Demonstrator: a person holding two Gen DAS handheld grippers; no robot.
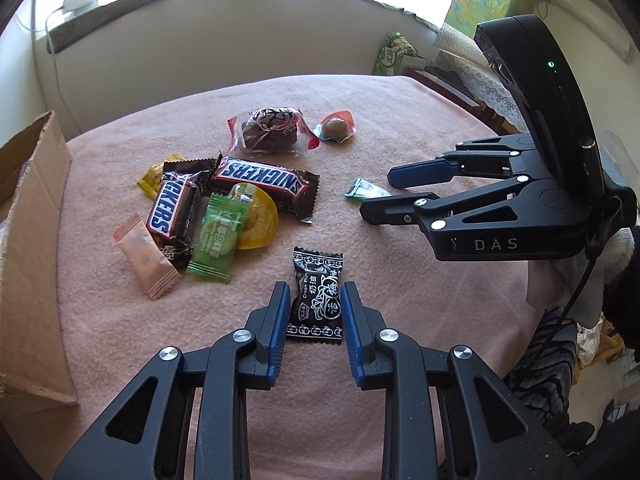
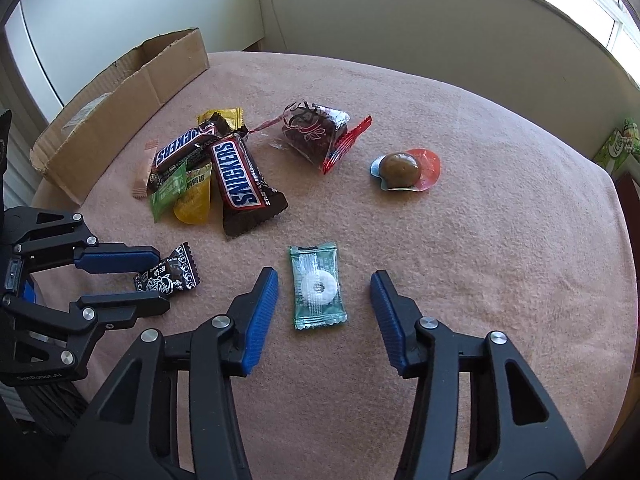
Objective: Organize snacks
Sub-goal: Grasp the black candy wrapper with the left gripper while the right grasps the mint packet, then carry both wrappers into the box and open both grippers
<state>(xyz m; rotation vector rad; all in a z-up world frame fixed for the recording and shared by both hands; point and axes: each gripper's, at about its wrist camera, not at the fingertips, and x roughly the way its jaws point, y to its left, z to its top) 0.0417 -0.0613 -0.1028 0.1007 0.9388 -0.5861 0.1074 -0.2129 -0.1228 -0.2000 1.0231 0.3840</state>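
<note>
Left hand-held gripper (image 1: 315, 300) down low on the pink-clothed bench (image 1: 400, 320), jaws nearly closed, blue pads (image 1: 280, 320) against both side edges of the black cream-plum candy (image 1: 316, 300); candy flat on cloth, pinched between them, not lifted. Same grip seen sideways in right wrist view (image 2: 160, 280), candy (image 2: 170, 274) sticking out past the fingertips.

Right hand-held gripper (image 2: 324, 292) partly open, straddling the green ring-mint packet (image 2: 318, 286); clear gap between packet and pad on each side, wider on the picture-right side; nothing held. Packet flat on cloth, white ring visible through wrapper. In left wrist view same gripper (image 1: 380, 192) pointing picture-left, mint (image 1: 366, 190) between its tips.

Taking the black candy as landmark, in left wrist view: beyond and picture-left, a heap: pink sachet (image 1: 146, 262), green vitamin-C sachet (image 1: 216, 238), yellow jelly cup (image 1: 256, 220) partly under it, two Snickers bars (image 1: 174, 206) (image 1: 266, 182) crossing, yellow sachet (image 1: 158, 178) at the back.

Farther beyond heap: clear-wrapped dark cake (image 1: 272, 130), just picture-right of it a brown ball sweet (image 1: 336, 128) on red-and-blue wrapper, apart from each other.

Far picture-left of candy: cardboard box (image 1: 36, 240) at bench edge, flap up. Contents not visible.
</note>
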